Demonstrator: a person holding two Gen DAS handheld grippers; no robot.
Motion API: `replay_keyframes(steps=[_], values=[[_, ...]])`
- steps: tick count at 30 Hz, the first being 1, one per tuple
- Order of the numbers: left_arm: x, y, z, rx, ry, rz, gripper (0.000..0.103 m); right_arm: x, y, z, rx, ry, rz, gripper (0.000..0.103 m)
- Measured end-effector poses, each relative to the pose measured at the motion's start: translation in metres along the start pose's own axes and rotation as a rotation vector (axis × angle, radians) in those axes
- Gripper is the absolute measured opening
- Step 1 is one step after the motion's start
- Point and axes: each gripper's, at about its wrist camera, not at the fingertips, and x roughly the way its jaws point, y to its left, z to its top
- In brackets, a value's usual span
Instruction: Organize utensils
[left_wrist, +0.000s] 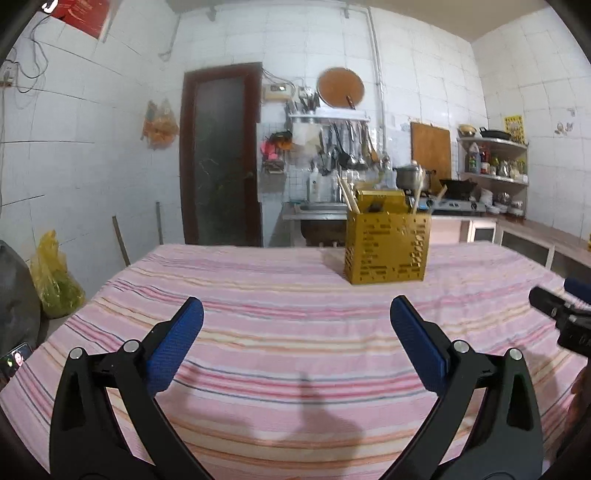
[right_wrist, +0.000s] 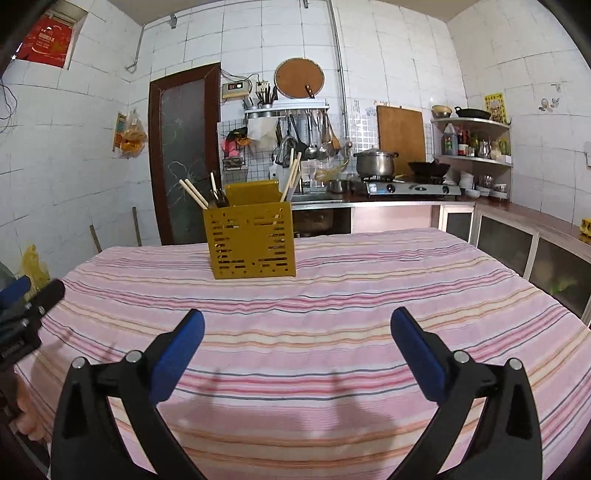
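Observation:
A yellow perforated utensil holder (left_wrist: 387, 249) stands upright on the far half of the striped table, also in the right wrist view (right_wrist: 252, 242). Wooden chopsticks (right_wrist: 194, 194) lean out of its left side and more chopsticks (right_wrist: 291, 177) out of its right side; dark utensil handles sit between them. My left gripper (left_wrist: 296, 317) is open and empty, low over the cloth, well short of the holder. My right gripper (right_wrist: 297, 326) is open and empty, likewise short of the holder. Each gripper shows at the edge of the other's view (left_wrist: 561, 317) (right_wrist: 26, 314).
A pink striped cloth (right_wrist: 369, 295) covers the table. Behind it run a sink, a gas stove with a pot (right_wrist: 375, 162) and a wok, and a wall rack of hanging ladles. A cabinet counter (right_wrist: 535, 236) runs along the right. Yellow bags (left_wrist: 55, 280) sit on the floor at left.

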Motion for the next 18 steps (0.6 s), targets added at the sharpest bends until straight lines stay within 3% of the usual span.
replay_keyframes(steps=[18], values=[[-0.010,-0.002,0.001,-0.005,-0.059,0.017,0.098,-0.013,0.017,-0.006,-0.067,-0.051,-0.019,0.098]])
